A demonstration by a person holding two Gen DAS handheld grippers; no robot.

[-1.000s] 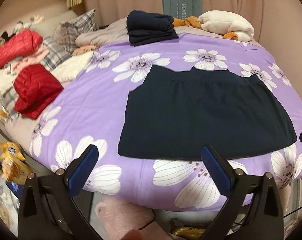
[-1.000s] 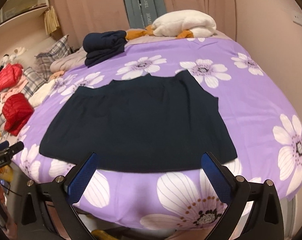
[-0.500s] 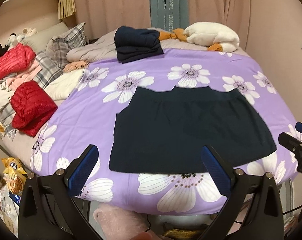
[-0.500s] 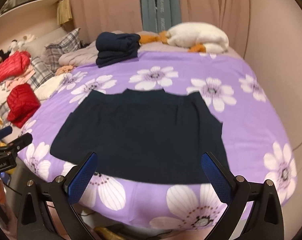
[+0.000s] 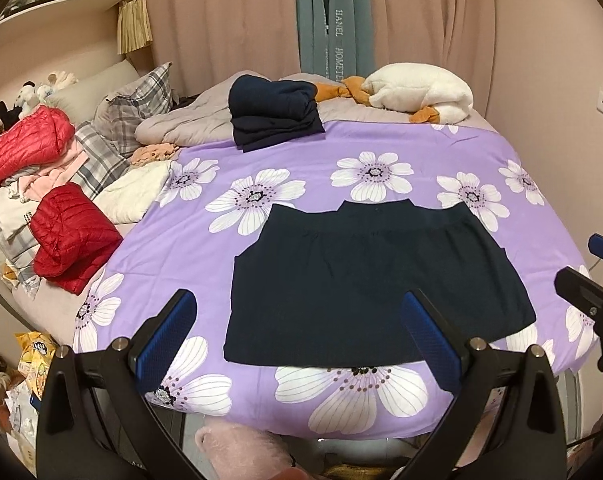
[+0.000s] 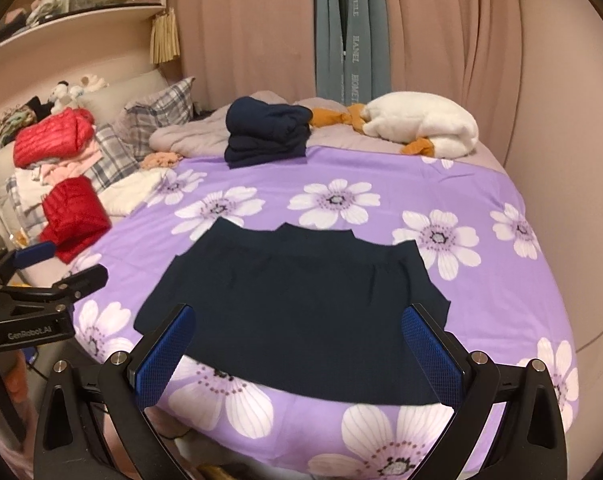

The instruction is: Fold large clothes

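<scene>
A dark navy garment [image 5: 373, 280] [image 6: 297, 312] lies spread flat on the purple flowered bedsheet [image 5: 301, 168] [image 6: 481, 280], its hem near the bed's front edge. My left gripper [image 5: 301, 344] hovers open in front of that edge, off the bed, with nothing between its blue pads. The right gripper [image 6: 301, 352] is open too, held over the hem without touching it. In the left wrist view the right gripper [image 5: 593, 276] shows at the right edge. The left gripper [image 6: 49, 268] appears at the left side of the right wrist view.
A stack of folded navy clothes [image 5: 273, 112] sits at the back of the bed beside a white plush goose [image 5: 417, 92]. Red puffer jackets [image 5: 69, 236], plaid pillows [image 5: 137, 100] and loose clothes crowd the left side. Pink curtains hang behind.
Both grippers have pulled back and risen from the bed's front edge, so the garment looks smaller and farther away. The garment has not moved.
</scene>
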